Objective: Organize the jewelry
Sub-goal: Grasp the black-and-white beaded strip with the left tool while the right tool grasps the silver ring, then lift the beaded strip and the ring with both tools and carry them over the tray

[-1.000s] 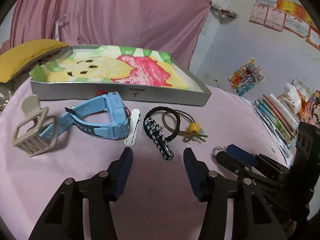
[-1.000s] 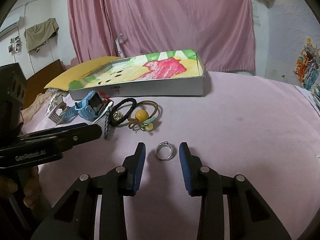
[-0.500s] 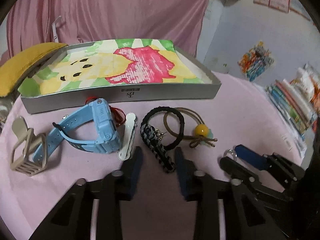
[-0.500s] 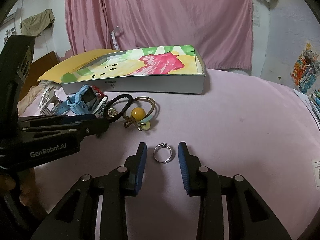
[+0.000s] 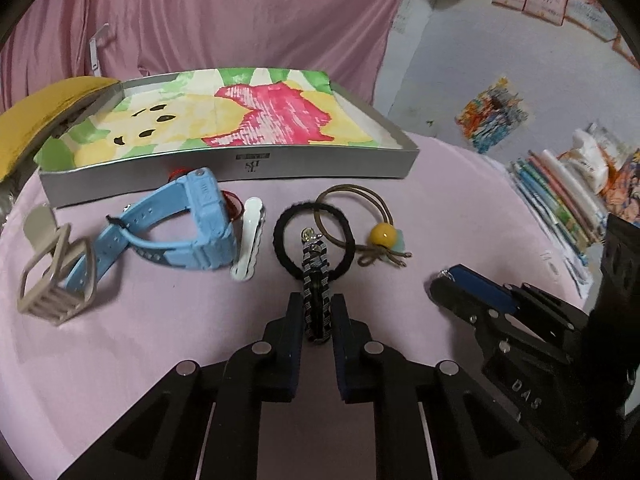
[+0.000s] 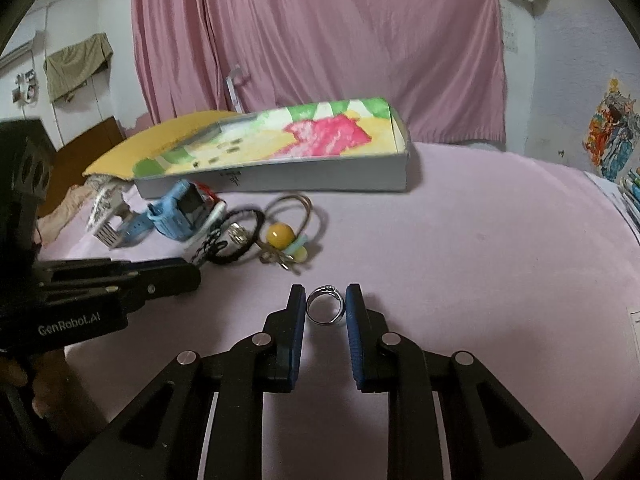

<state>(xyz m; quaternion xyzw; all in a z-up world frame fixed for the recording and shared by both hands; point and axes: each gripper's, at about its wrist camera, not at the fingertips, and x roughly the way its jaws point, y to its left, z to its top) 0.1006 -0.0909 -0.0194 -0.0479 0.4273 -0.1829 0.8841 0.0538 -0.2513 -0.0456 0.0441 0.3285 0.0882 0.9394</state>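
Braided black-and-white strap (image 5: 316, 300), woven, narrow: clamped in left gripper (image 5: 316, 312), jaws just closing; thin silver ring (image 6: 325, 305), round: pinched by right gripper (image 6: 325, 307), likewise closing.

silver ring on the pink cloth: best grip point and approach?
Grip the ring across its band, one pad on each side, coming down from the near side as the right gripper does now. It lies nearly flat, setting at the far edge, so the round sides are free. The jaws have just been closing on it.
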